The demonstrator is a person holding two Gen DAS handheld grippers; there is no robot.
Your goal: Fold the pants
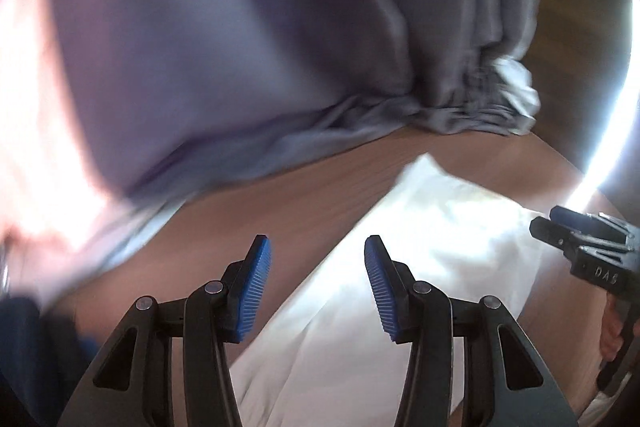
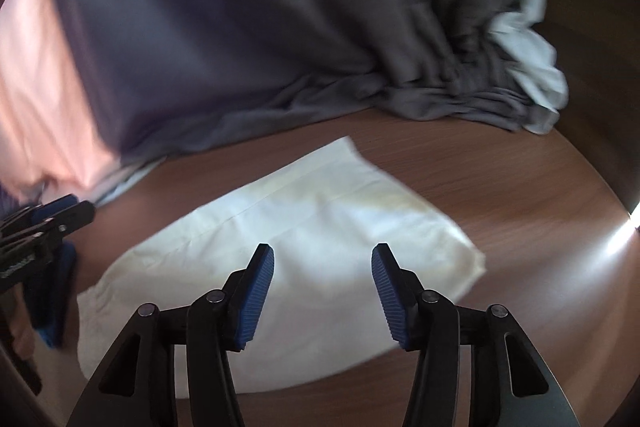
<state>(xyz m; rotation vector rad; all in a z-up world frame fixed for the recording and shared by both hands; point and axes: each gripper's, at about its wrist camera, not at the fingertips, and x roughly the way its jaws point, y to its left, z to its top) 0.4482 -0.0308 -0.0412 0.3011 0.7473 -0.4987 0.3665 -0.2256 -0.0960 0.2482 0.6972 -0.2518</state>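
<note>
White pants [image 2: 304,247] lie folded flat on the brown wood floor [image 2: 500,179], also in the left wrist view [image 1: 420,247]. My right gripper [image 2: 323,255] is open and empty, hovering over the middle of the pants. My left gripper [image 1: 317,247] is open and empty, above the pants' left edge and the floor. The right gripper shows at the right edge of the left wrist view [image 1: 580,239]. The left gripper shows at the left edge of the right wrist view [image 2: 48,223].
A grey bedsheet [image 2: 260,27] hangs from a bed to the floor beyond the pants, bunched with a white cloth [image 2: 532,67] at the right. Pink bedding [image 2: 36,87] lies at far left. Bright light glares at the right edge.
</note>
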